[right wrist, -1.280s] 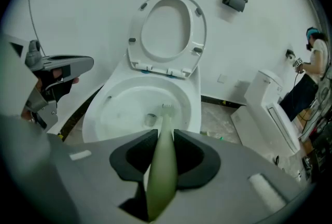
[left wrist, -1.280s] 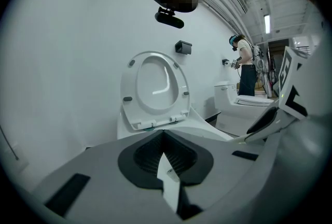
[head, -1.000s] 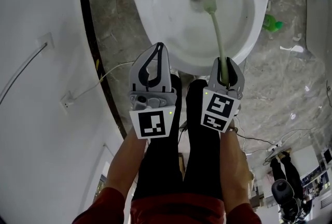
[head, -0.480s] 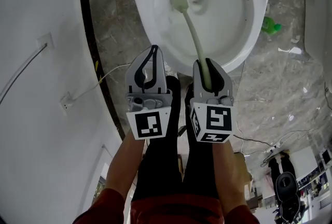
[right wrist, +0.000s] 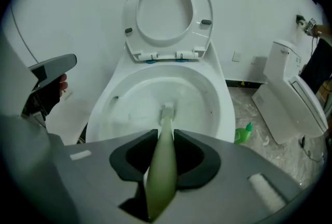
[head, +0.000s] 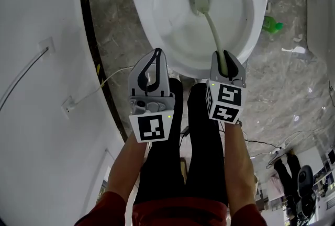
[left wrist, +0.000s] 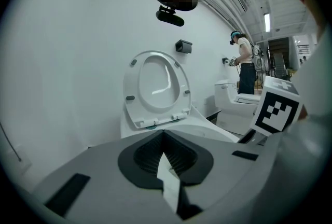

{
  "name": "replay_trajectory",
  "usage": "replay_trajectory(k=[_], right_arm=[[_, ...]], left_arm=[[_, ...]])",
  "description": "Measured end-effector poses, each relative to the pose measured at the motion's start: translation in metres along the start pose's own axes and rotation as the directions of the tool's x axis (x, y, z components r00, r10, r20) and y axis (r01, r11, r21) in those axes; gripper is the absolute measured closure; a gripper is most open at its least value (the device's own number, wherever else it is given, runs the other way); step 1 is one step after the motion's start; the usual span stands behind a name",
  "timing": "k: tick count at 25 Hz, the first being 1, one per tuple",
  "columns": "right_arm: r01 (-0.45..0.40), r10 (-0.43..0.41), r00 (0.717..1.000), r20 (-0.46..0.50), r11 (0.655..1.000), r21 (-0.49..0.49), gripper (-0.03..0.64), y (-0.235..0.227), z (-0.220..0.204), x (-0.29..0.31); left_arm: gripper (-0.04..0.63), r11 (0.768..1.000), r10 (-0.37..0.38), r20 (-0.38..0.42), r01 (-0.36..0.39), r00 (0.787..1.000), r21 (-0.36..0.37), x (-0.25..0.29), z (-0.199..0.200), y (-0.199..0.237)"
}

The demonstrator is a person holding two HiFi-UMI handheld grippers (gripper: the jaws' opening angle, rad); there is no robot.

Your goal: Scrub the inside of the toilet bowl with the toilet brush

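The white toilet bowl lies below me, its seat and lid raised against the wall. My right gripper hovers over the bowl's near rim, shut on the pale green handle of the toilet brush. The brush head rests low inside the bowl, near the drain. In the right gripper view the handle runs out between the jaws to the bristles. My left gripper is shut with nothing in it, just left of the bowl's front edge.
A green bottle lies on the marble floor right of the toilet. A white wall panel with a cable runs along the left. A second toilet stands at the right. Another person stands far back.
The brush head has swept from the bowl's left side back to the middle near the drain. My right gripper has shifted right with it. The left gripper has barely moved.
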State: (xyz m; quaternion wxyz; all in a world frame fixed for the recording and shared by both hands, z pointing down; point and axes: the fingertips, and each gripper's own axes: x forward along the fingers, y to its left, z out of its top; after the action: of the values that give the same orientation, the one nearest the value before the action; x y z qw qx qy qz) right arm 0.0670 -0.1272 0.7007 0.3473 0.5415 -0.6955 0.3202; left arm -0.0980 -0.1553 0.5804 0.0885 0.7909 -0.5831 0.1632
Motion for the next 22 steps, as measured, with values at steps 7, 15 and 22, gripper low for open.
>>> replay_trajectory(k=[7,15,22], right_arm=[[0.131,-0.112,0.986,0.124,0.98,-0.152,0.508,-0.02,0.032,-0.037],[0.109,-0.098,0.991,0.089,0.985,-0.133,0.508,-0.012,0.018,-0.004],[0.053,-0.055,0.999,-0.004,0.983,-0.174,0.508,0.006,0.02,0.042]], left_arm=[[0.591,1.0,-0.003,0.014,0.003,1.0,-0.001,0.002,0.007,-0.004],[0.591,1.0,-0.005,0.008,0.005,1.0,-0.005,-0.002,0.003,-0.004],[0.591,1.0,0.005,-0.007,-0.005,1.0,-0.002,-0.012,-0.006,0.003]])
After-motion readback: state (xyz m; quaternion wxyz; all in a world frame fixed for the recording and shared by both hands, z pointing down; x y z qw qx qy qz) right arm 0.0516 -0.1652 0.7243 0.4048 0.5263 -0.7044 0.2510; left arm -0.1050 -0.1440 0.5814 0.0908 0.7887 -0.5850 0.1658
